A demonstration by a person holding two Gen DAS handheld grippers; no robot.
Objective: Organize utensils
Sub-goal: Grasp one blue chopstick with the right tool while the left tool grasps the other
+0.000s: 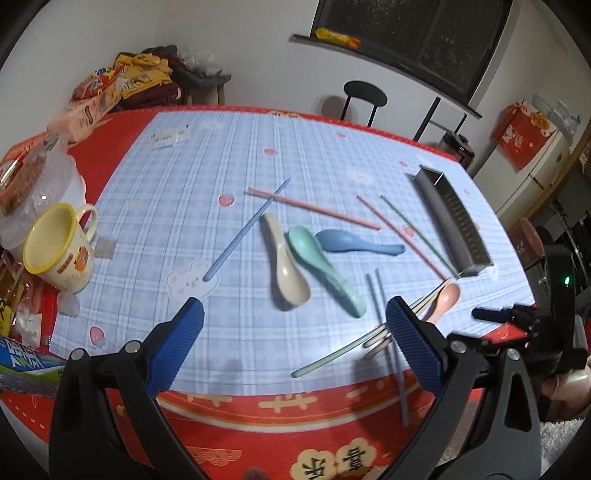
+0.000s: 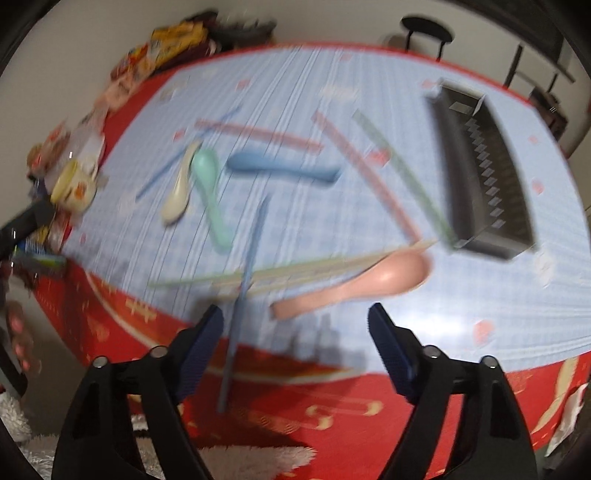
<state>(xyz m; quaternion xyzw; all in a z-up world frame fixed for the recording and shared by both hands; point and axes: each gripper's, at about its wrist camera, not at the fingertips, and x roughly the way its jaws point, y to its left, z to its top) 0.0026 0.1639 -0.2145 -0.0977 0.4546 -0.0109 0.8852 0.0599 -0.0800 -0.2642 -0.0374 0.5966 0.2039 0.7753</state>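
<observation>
Spoons and chopsticks lie scattered over the blue checked cloth (image 1: 207, 155), a pink spoon (image 2: 354, 284) nearest the right gripper (image 2: 295, 332). Both it and the left gripper (image 1: 295, 325) hang spread, pinching nothing. Far right sits the metal holder (image 1: 448, 225).

A home dining room: cluttered table (image 1: 229, 369), mug (image 1: 61, 247), snack packets (image 1: 98, 83), fridge (image 1: 535, 173), dark window (image 1: 424, 29).

Blue plaid mat (image 1: 207, 177) with strawberries over a red tablecloth (image 1: 280, 413); spoons in cream (image 1: 286, 269), mint (image 1: 325, 269), blue (image 1: 354, 242), pink (image 2: 362, 284); yellow-rimmed mug (image 1: 59, 247).
</observation>
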